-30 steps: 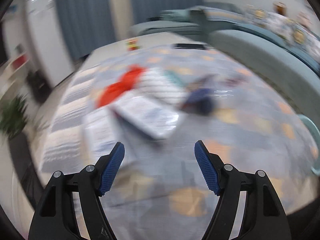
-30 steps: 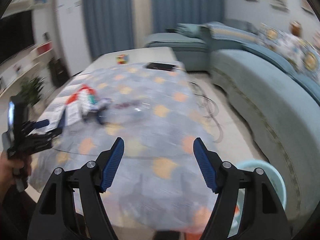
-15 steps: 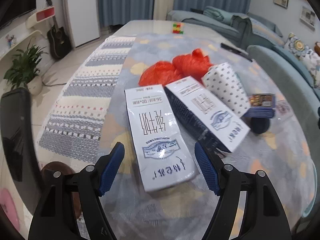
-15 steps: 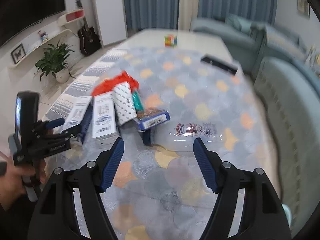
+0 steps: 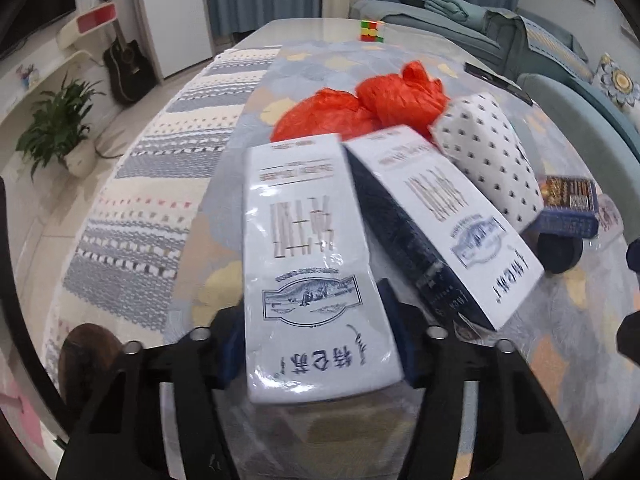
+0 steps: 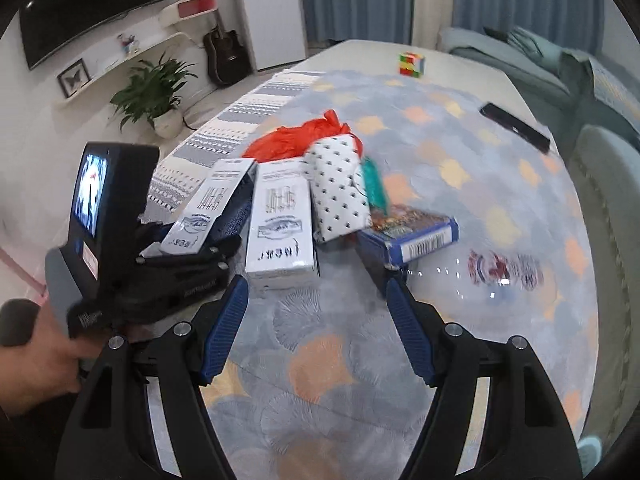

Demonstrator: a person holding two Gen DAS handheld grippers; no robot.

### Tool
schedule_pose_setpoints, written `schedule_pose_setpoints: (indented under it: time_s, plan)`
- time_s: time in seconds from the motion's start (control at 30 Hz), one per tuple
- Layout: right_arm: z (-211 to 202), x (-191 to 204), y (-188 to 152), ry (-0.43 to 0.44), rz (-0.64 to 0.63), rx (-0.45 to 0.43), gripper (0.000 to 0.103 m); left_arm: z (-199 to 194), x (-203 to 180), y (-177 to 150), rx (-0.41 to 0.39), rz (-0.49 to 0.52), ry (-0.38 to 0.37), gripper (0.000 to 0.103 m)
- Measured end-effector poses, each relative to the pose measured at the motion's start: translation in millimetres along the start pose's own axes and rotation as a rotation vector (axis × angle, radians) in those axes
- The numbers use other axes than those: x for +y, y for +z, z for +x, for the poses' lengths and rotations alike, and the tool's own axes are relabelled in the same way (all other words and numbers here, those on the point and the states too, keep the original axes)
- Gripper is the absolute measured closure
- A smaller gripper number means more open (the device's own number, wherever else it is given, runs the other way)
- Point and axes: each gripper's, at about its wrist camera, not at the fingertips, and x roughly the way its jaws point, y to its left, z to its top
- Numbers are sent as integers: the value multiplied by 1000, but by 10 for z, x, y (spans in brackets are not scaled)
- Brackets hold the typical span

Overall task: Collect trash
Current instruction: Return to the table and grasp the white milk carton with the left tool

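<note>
A pile of trash lies on the patterned tablecloth (image 6: 440, 168). It holds two white milk cartons, a red plastic bag (image 5: 360, 108), a white dotted package (image 5: 488, 160) and a blue box (image 6: 412, 232). My left gripper (image 5: 316, 340) has its jaws closing on the near end of the left carton (image 5: 308, 256), and the blue pads sit against its two sides. The second carton (image 5: 452, 216) leans beside it on the right. My right gripper (image 6: 316, 320) stands open above bare cloth, short of the pile, with nothing between its fingers. A hand holds the left gripper (image 6: 192, 248) at the left.
A colour cube (image 6: 412, 64) and a dark remote (image 6: 514, 126) lie farther back. A clear wrapper with red print (image 6: 504, 268) lies right of the blue box. A teal sofa (image 5: 580, 112) runs along the right side, and a potted plant (image 5: 56, 128) stands on the floor at the left.
My left gripper has moved forward and down onto the left carton, and its jaws have narrowed around it. The right gripper has swung closer to the pile and kept its jaws apart.
</note>
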Motion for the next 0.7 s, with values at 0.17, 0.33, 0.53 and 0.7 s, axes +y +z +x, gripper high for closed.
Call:
schedule_pose_setpoints:
  time_s: [0.17,0.33,0.53,0.7]
  plan:
    - [18,-259,55,17,109,-2,35,-25,101,13,12,-15,-41,50]
    - [94,-176,95,20,98,-2,35,-233,147,55,-35,-28,-73,50]
    - [215,212,111,51,-11,6,35,-748,231,241,-191,-26,-83,50]
    - [377,362,80,31,-62,37,35,-995,477,372,-252,-76,-86,50]
